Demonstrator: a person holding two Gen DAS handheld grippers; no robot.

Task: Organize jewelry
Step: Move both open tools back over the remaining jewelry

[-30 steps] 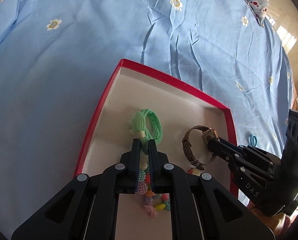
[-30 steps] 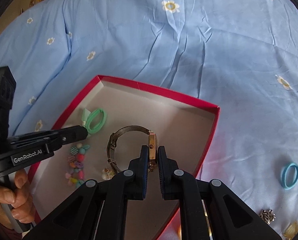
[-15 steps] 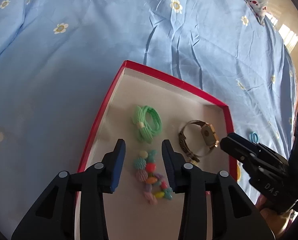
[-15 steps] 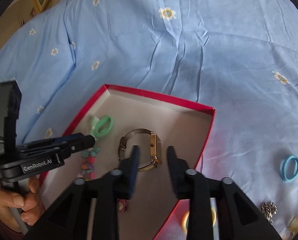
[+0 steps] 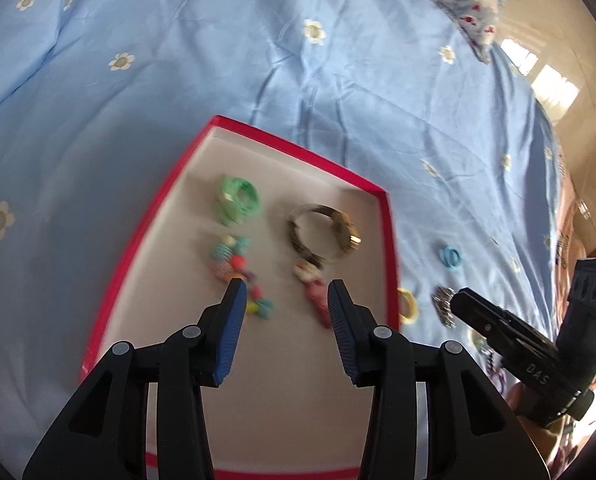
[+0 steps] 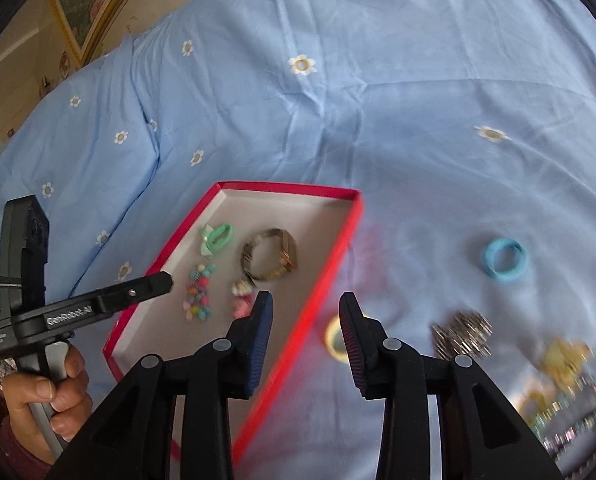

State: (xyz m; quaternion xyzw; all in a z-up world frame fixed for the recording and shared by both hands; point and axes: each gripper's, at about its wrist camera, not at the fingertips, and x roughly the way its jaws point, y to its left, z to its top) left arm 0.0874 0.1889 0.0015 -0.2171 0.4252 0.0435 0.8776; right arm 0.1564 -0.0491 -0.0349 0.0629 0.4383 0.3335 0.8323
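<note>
The left claw [image 5: 284,292] is opening and holds nothing, above the red box [image 5: 390,240]. The right claw [image 6: 306,306] is partly open and empty. The watch [image 5: 324,236] lies in the box. Jewelry at the bed's [image 6: 338,100] right edge is blurred.

Inside the box [image 5: 388,216], on the bed [image 5: 178,60]: hair tie [image 5: 237,199] far left, wristwatch [image 5: 324,234] to its right, beaded bracelet [image 5: 238,276] nearer, charm [image 5: 312,286] beside it. Outside, right of the box wall: ring-shaped band [image 6: 504,259], metal cluster [image 6: 462,335].
</note>
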